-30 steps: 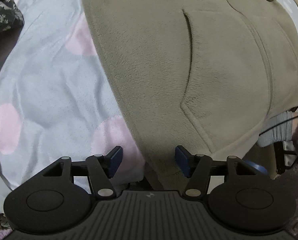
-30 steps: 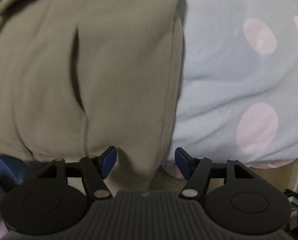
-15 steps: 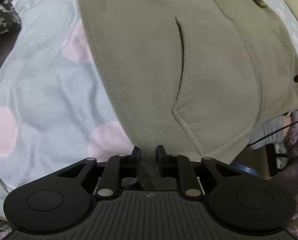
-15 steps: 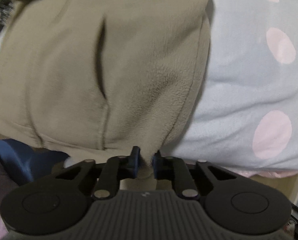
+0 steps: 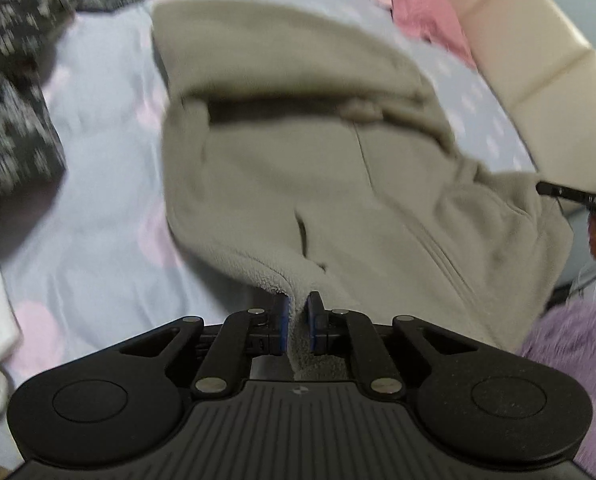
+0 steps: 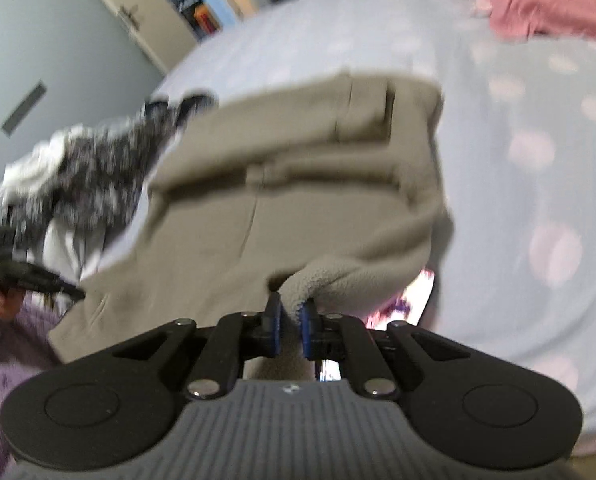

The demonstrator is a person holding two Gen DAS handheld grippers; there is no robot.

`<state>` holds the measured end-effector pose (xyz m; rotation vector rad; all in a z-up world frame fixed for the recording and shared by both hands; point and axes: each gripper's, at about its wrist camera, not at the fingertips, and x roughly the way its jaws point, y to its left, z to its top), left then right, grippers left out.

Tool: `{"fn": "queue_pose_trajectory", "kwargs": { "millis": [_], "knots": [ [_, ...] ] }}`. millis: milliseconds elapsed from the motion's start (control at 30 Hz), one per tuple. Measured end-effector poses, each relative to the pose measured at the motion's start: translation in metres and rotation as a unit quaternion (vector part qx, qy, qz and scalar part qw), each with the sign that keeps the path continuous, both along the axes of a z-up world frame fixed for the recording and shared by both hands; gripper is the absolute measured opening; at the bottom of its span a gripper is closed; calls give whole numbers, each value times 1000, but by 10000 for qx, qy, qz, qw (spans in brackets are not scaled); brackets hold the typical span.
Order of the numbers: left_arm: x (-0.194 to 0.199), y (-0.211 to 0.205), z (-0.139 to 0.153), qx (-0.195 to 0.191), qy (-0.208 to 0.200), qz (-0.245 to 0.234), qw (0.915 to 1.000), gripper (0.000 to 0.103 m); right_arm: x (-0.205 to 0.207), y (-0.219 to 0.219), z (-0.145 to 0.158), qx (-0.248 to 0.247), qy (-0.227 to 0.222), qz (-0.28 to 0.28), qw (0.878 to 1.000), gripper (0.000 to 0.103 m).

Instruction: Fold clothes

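Both grippers are clamped on the bottom hem of the olive-beige fleece jacket (image 5: 317,184): the left gripper (image 5: 297,322) has its blue-padded jaws pinched narrow on one hem corner, and the right gripper (image 6: 289,330) has its jaws pinched narrow on the other corner, fleece bunched between the pads in each view. The jacket lies front-up on the pale blue bed sheet with pink dots (image 5: 98,184), its near edge peeled up off the sheet at both held corners while the collar end at the far side rests flat. Sleeves look already tucked in, since the body reads as a tidy rectangle, though blur makes that uncertain. So the side folds seem done; the bottom-to-top fold is only starting, and the hem has yet to be carried over to the collar and laid down. A dark patterned garment (image 5: 14,92) sits crumpled beside the jacket, a pink cloth (image 5: 417,4) lies near the far end of the bed, and both look unfolded, so more clothes likely remain. In the right wrist view a hand (image 6: 2,300) holds the other gripper's handle.
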<state>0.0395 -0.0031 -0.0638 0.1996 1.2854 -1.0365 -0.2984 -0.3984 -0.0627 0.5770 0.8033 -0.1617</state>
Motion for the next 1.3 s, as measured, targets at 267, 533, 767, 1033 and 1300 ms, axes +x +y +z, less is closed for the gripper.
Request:
{"fn": "queue_pose_trajectory", "kwargs": {
  "millis": [267, 533, 767, 1033, 1300],
  "knots": [
    [62, -43, 17, -158, -556, 588, 9966, 7, 55, -40, 27, -246, -372, -963, 9944, 10],
    [116, -85, -19, -82, -515, 1262, 9906, 7, 109, -72, 12, -456, 43, -1778, 9830, 10],
    [138, -106, -35, 24, -577, 1537, 9864, 10, 148, -87, -15, -630, 578, -2077, 9745, 12],
    [142, -87, -4, -241, -1259, 1999, 9714, 15, 149, -93, -17, -486, 410, -2234, 9726, 17],
    [121, -80, 17, 121, -1770, 1896, 9657, 24, 135, -87, 7, -667, -164, -2589, 9635, 58]
  ]
}}
